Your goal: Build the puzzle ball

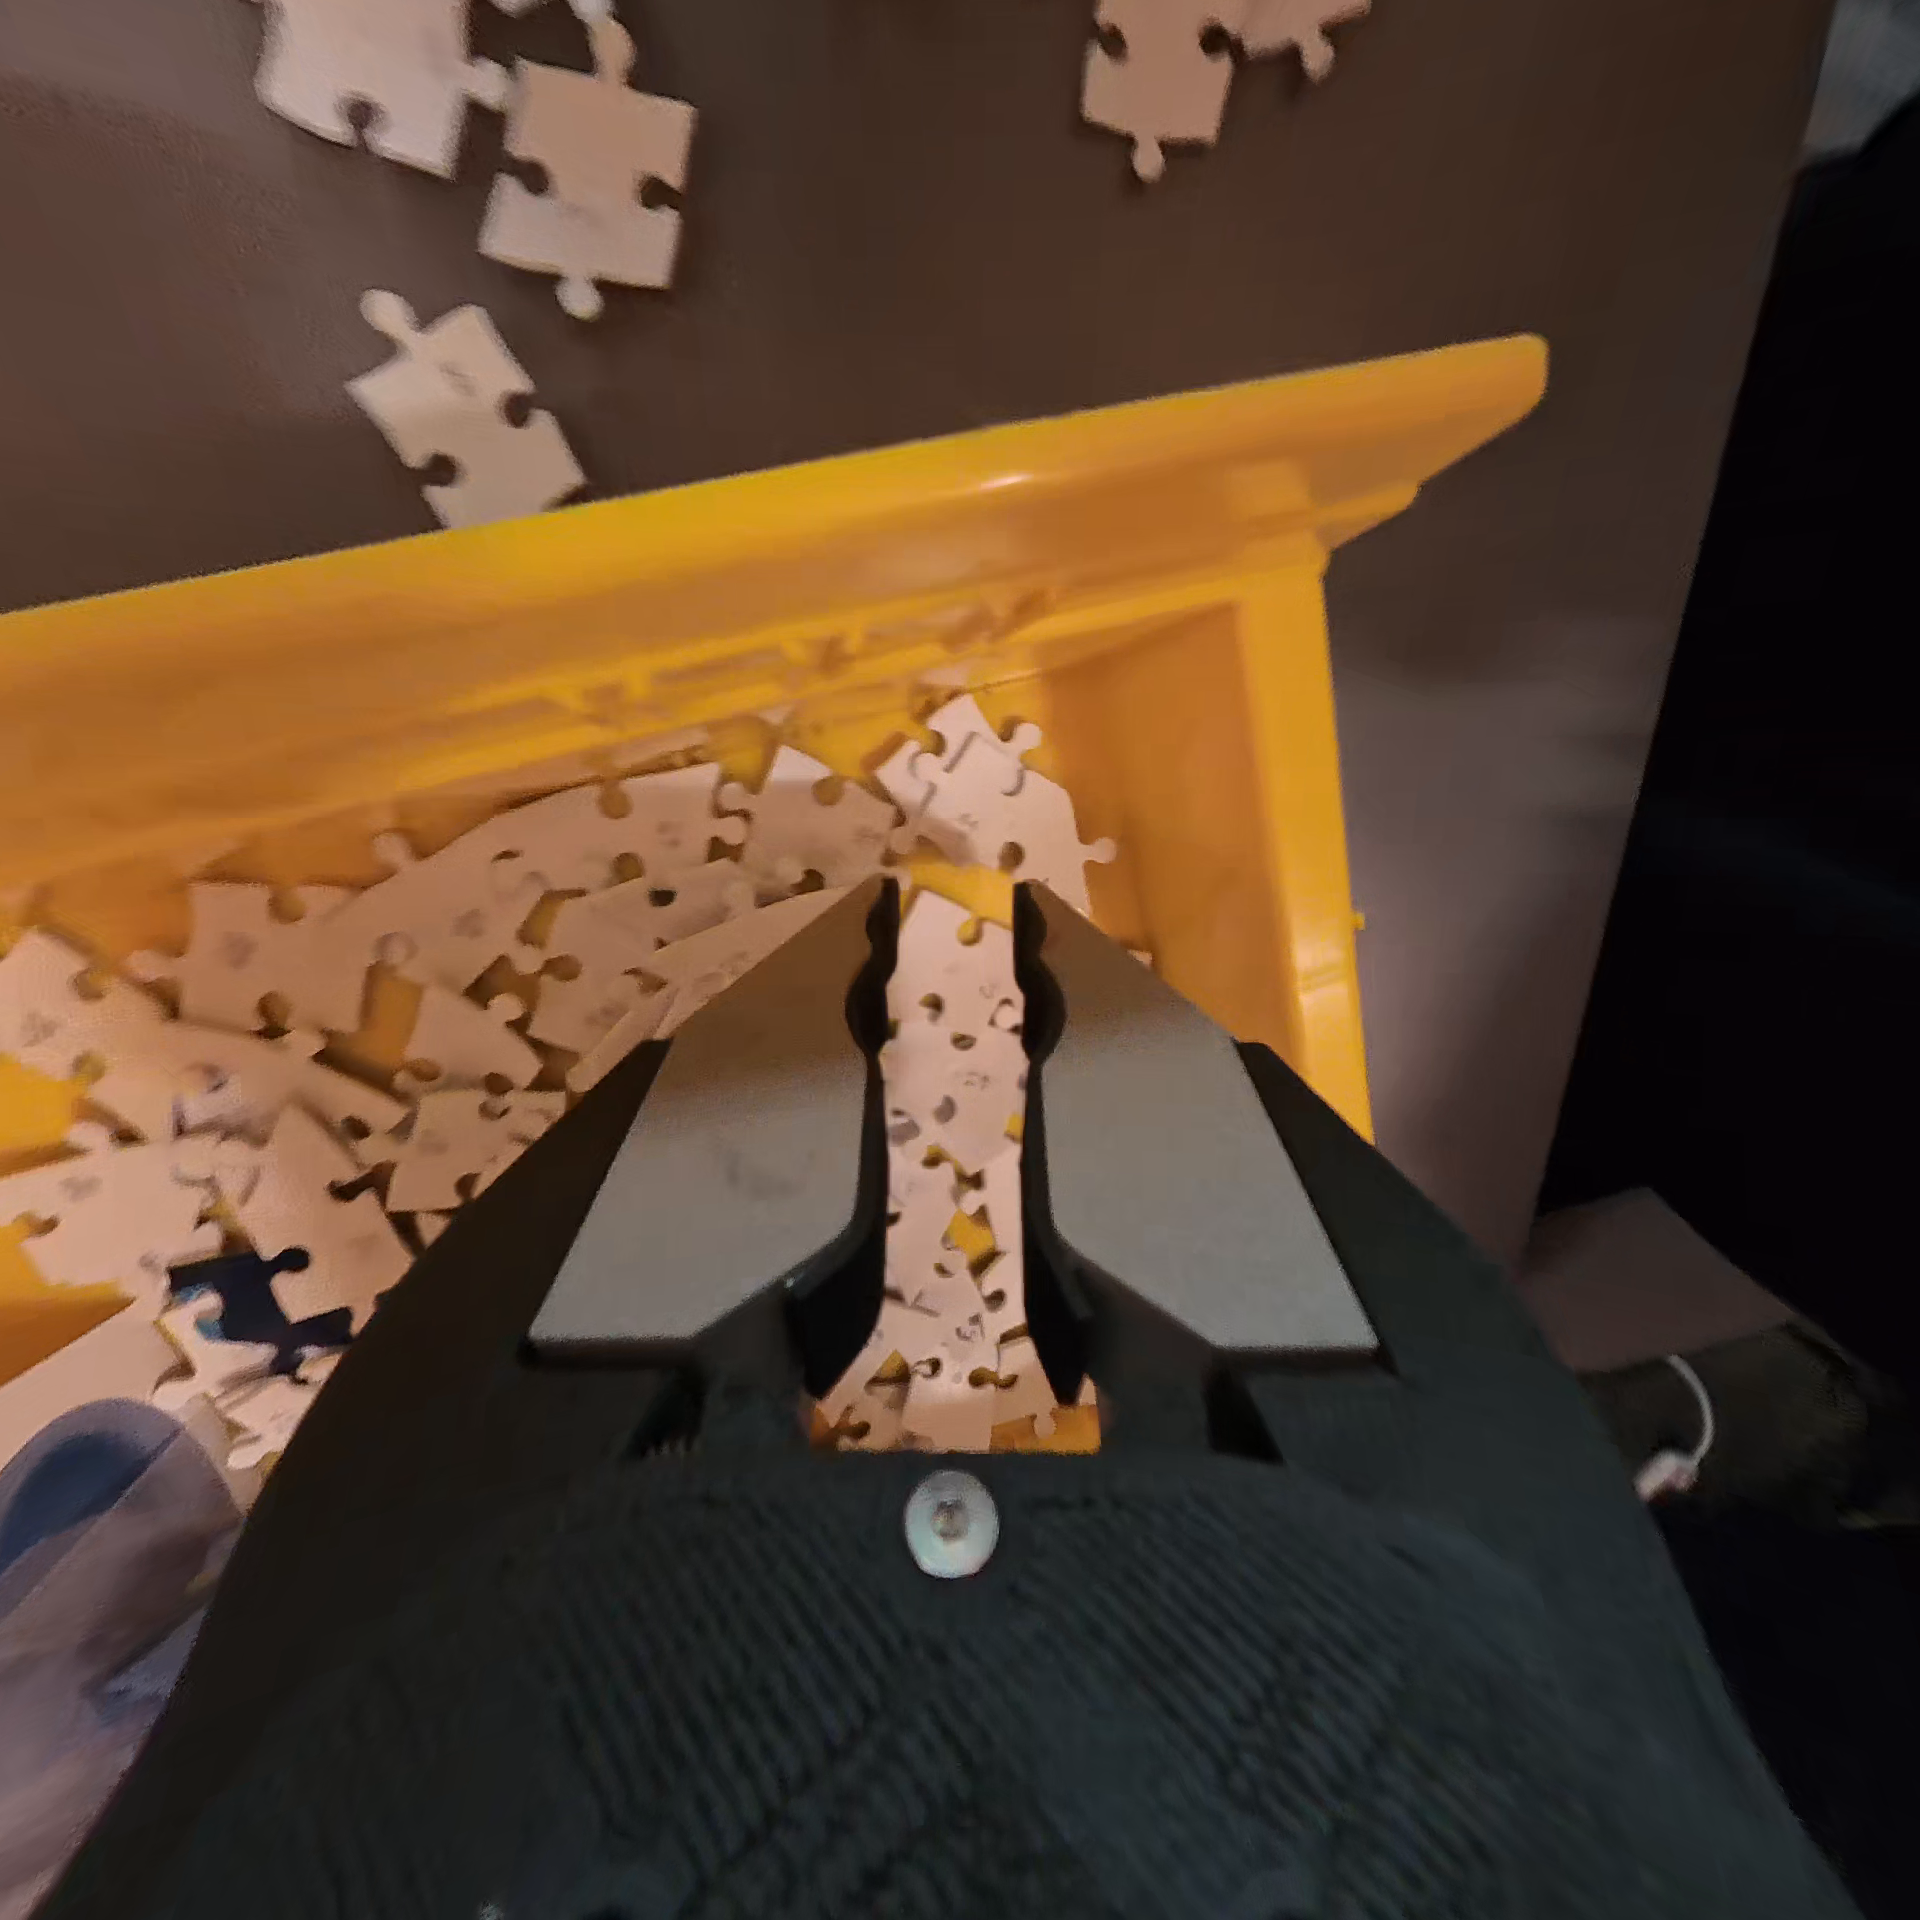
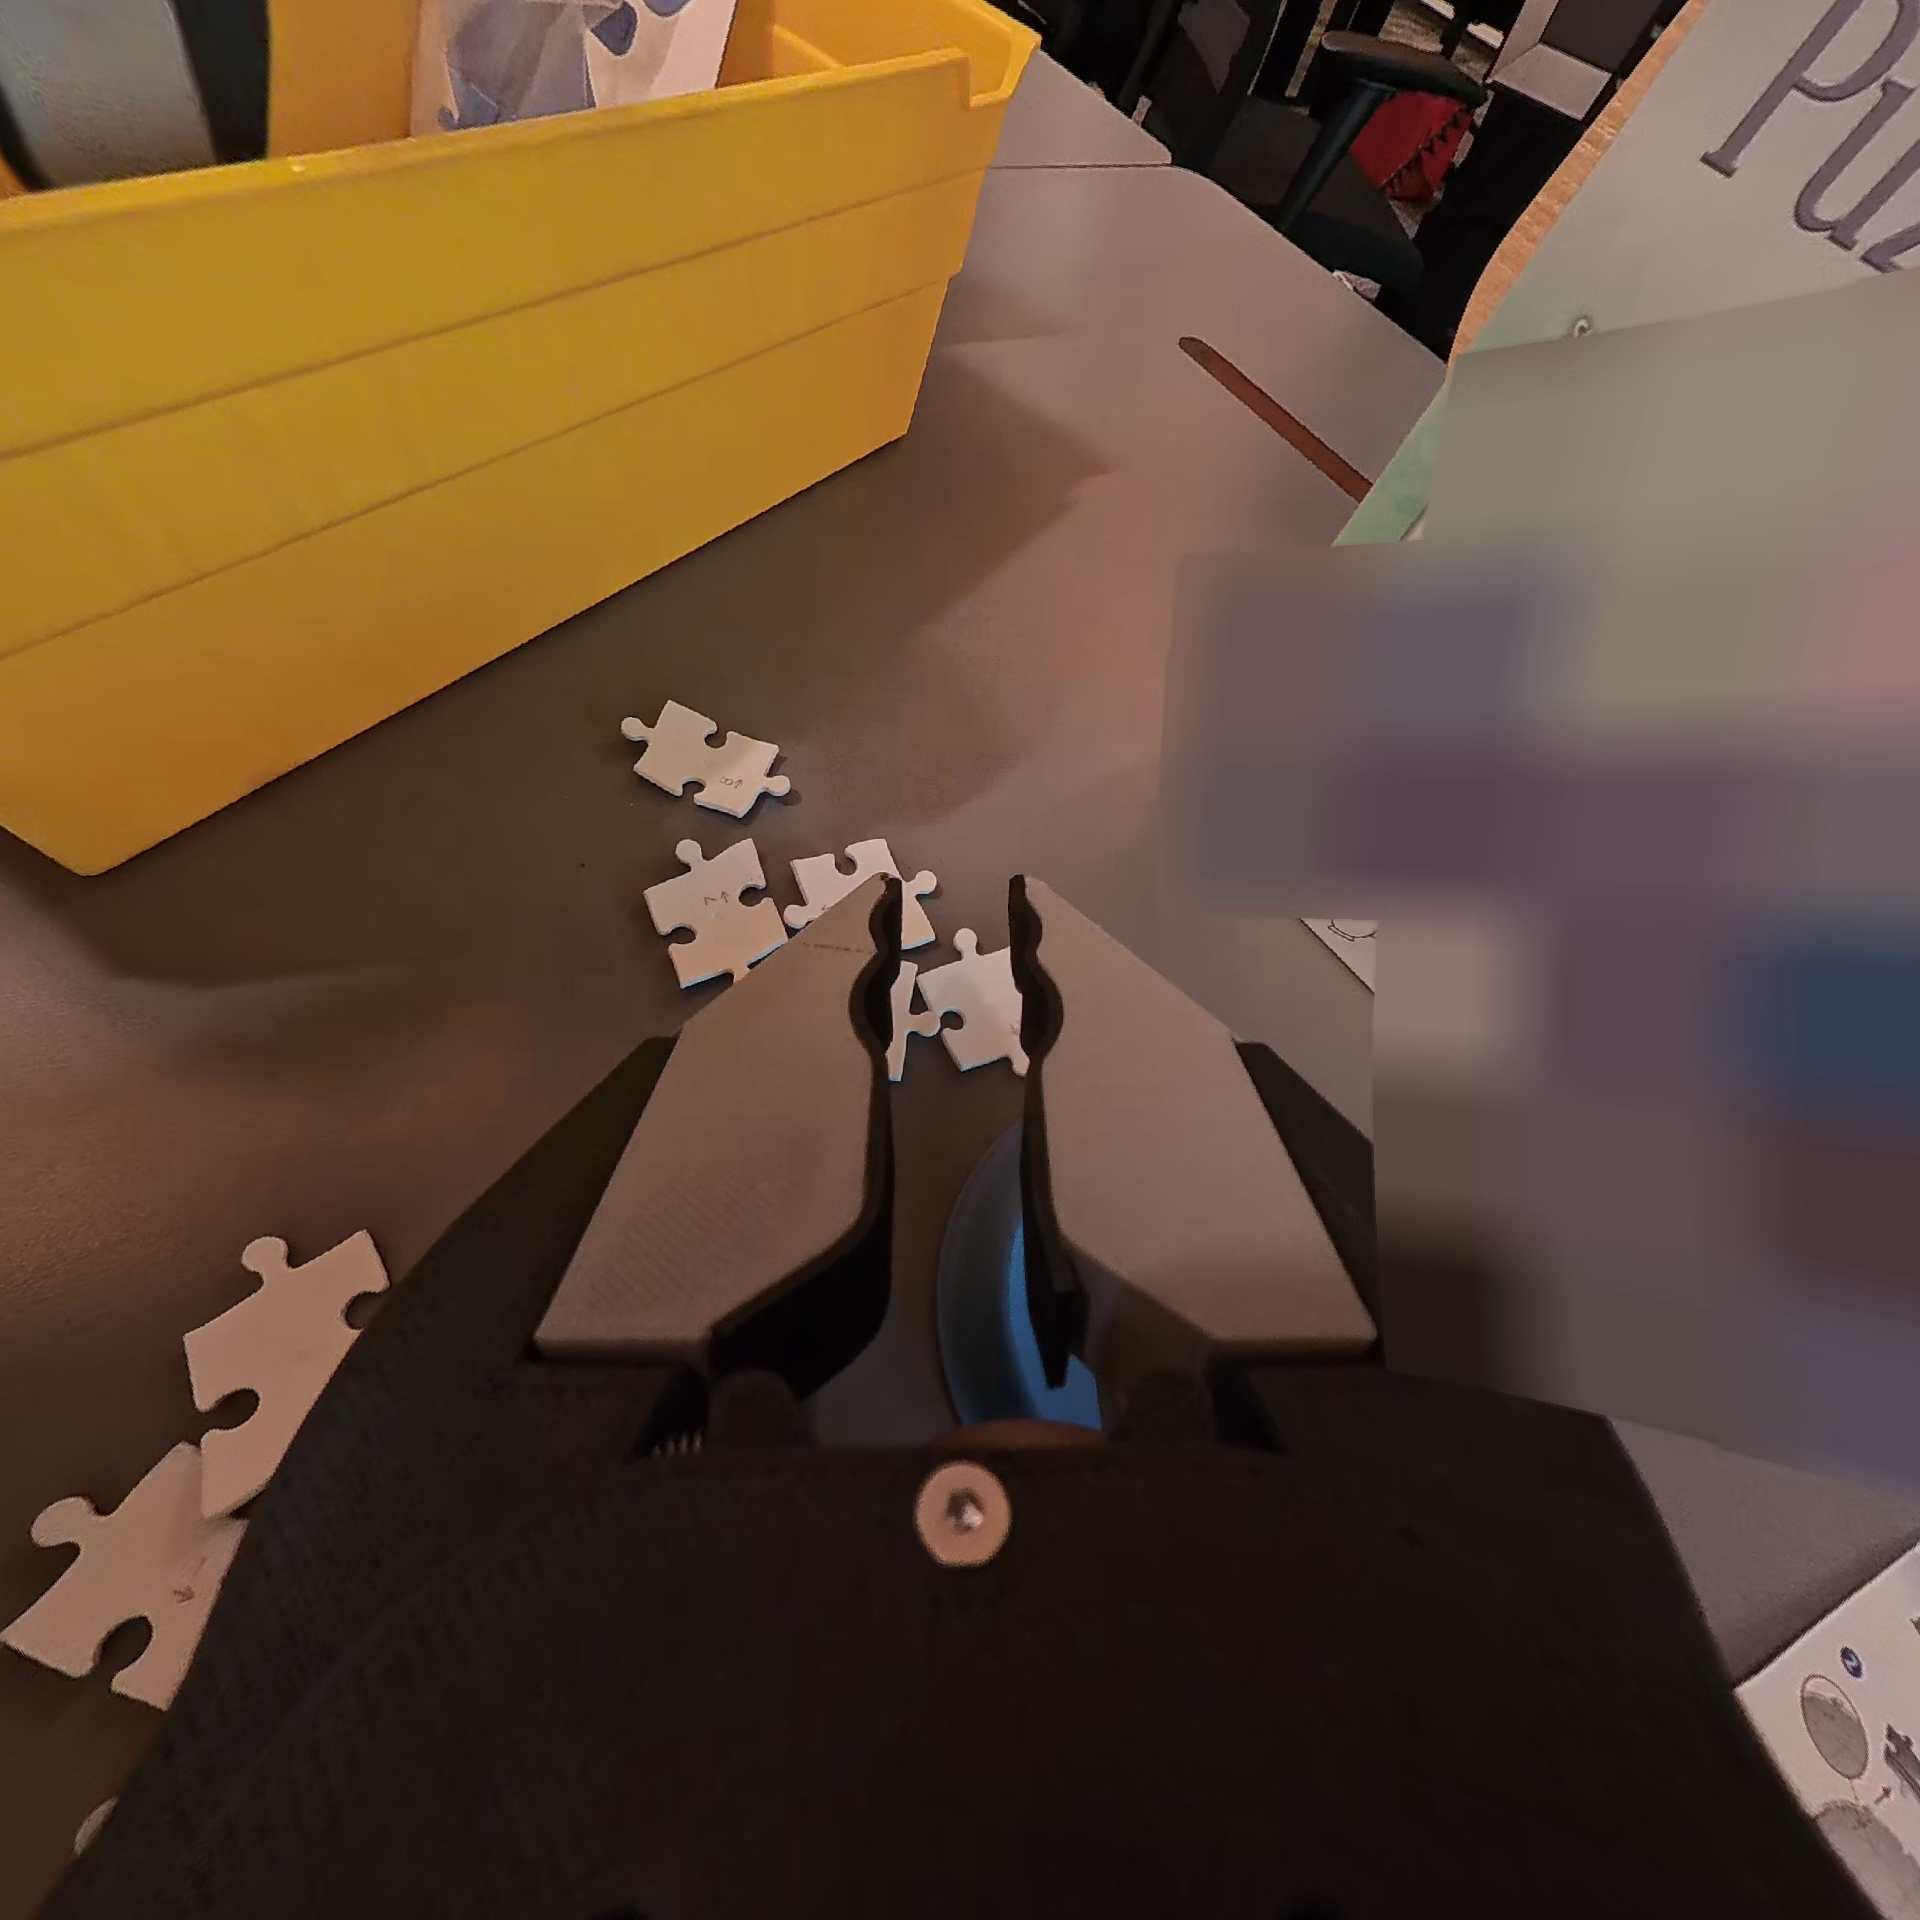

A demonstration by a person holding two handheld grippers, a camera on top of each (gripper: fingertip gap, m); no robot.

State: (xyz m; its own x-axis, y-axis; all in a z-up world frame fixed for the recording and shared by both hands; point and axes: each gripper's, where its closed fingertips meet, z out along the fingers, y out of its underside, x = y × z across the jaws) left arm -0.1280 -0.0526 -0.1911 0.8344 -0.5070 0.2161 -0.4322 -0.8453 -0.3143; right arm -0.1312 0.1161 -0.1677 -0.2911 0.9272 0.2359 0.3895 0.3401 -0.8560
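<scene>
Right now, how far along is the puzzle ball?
Barely begun. Done: a few pieces lie white side up on the table, two joined. In hand: nothing; the left tongs hang open over the yellow bin, the right tongs open above the table. Left: most pieces fill the bin.

yellow bin (image 1: 727,582) running off left edge | loose pieces (image 1: 582,177) blurring | blue curved object (image 2: 987,1320) hiding behind right gripper (image 2: 951,883)

Heaped white-side-up in the yellow bin (image 1: 727,582), piled toward its far corner: loose puzzle pieces (image 1: 436,997), one dark blue piece (image 1: 249,1299) face-up among them. Scattered flat on the grey table (image 2: 468,987) beside the bin's long wall: more white pieces (image 2: 717,914), some interlocked in pairs.
</scene>
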